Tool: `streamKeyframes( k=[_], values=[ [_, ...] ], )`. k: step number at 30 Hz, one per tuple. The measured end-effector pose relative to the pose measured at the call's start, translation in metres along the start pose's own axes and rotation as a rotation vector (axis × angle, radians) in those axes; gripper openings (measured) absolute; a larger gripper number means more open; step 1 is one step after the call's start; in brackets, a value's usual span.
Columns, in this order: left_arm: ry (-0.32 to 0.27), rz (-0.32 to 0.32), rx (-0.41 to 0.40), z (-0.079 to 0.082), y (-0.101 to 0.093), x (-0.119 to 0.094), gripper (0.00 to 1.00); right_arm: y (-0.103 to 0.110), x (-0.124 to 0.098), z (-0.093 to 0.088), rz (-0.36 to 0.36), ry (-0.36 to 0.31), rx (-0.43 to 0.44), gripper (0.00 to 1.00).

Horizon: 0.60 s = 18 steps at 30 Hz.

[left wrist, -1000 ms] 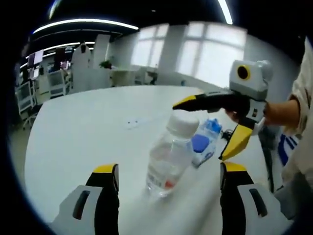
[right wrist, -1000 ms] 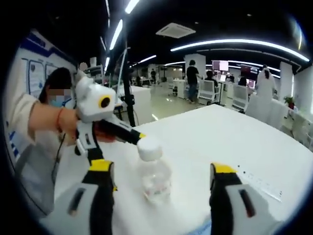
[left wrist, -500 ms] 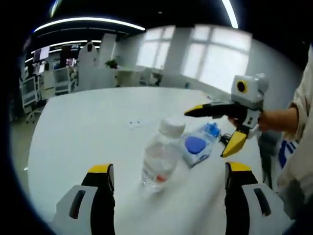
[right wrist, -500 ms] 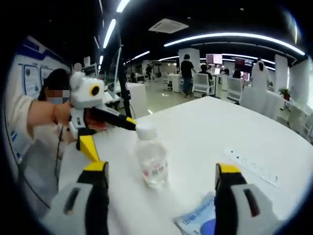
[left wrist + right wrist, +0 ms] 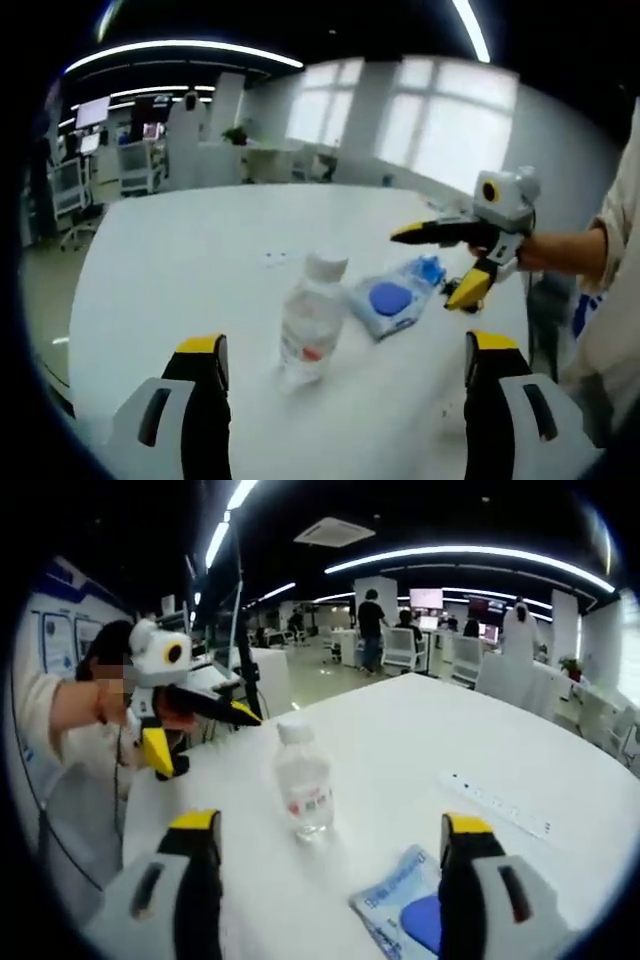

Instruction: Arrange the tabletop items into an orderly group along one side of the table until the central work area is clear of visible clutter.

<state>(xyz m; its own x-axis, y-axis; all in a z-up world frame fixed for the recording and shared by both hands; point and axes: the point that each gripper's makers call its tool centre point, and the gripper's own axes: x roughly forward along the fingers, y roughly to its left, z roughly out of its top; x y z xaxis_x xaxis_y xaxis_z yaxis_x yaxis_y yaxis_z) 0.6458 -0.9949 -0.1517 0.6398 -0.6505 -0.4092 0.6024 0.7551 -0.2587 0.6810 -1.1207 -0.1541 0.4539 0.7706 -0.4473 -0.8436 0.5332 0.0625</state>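
A: Status? Both hand-held grippers spread wide, nothing held: left hand-held gripper [image 5: 345, 360], right hand-held gripper [image 5: 330, 840].

B: Clear bottle [image 5: 310, 318] upright mid-bench [image 5: 180, 260], blue wipes pack [image 5: 388, 298] just beside it. Right gripper view adds a white strip [image 5: 497, 804] lying past the bottle, and people at desks.
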Motion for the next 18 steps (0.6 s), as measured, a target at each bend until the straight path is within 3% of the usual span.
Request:
streamKeyframes(
  k=[18],
  values=[
    [-0.044, 0.039, -0.005, 0.000, -0.041, -0.043, 0.96, 0.014, -0.042, -0.006, -0.023, -0.008, -0.009, 0.88]
  ],
)
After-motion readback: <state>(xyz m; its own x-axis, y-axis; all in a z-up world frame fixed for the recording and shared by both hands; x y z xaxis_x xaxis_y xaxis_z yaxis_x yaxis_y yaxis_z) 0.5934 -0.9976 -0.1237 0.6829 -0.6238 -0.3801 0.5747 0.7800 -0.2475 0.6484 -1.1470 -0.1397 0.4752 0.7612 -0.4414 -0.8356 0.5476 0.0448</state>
